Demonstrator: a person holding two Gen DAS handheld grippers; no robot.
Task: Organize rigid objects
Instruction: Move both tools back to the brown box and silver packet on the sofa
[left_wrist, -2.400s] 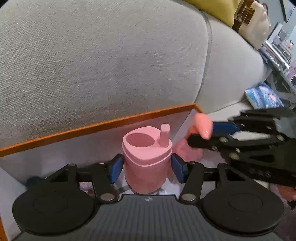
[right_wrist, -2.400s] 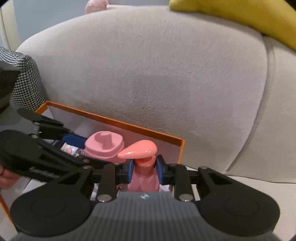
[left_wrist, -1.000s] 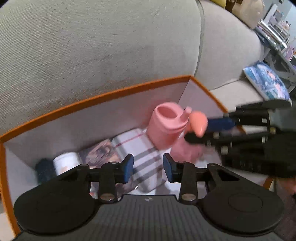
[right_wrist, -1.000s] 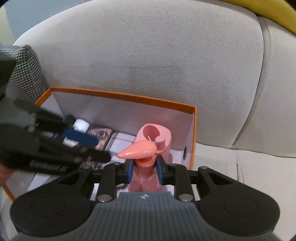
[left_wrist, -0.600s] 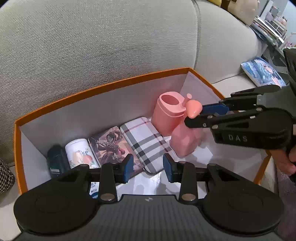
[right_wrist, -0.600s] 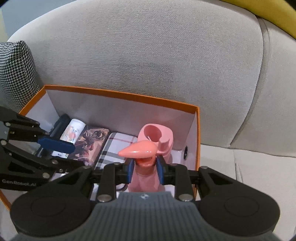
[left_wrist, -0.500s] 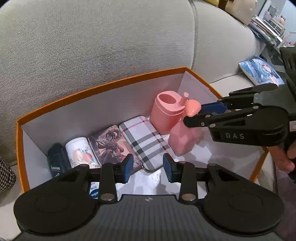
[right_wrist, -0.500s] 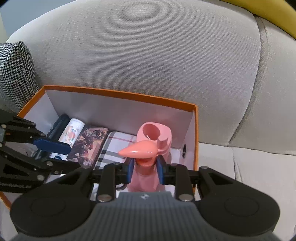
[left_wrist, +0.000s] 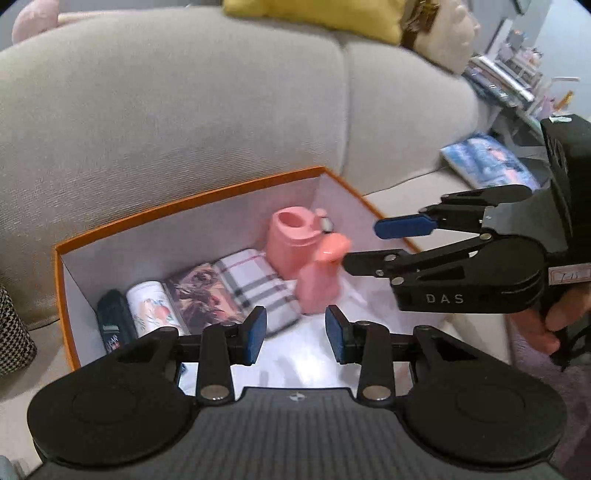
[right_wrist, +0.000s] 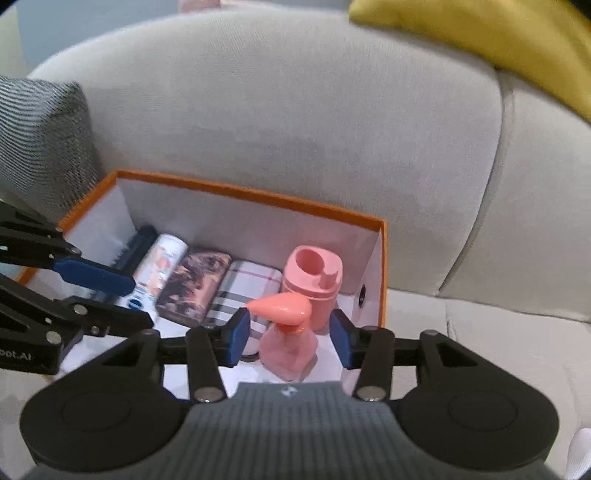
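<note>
On grey sofa (right_wrist: 295, 122), orange-rimmed box (right_wrist: 258, 199), yellow cushion (right_wrist: 480, 33) above.

A grey fabric sofa (right_wrist: 295, 122) carries everything here, its seat running under both hand-held grippers and its back cushions rising ahead of them. Directly on the seat sits 1 orange-rimmed box (right_wrist: 255, 197) with white inner walls, straight ahead of the right gripper and ahead of the left one too (left_wrist: 184, 201), pushed close to the backrest. To the far left of the box, a black-and-white houndstooth cushion (right_wrist: 40, 147) rests against the sofa. Well off to the right of the left gripper, a blue printed item (left_wrist: 487, 162) lies flat on the seat. A yellow cushion (right_wrist: 480, 40) lies along the top of the backrest.
</note>
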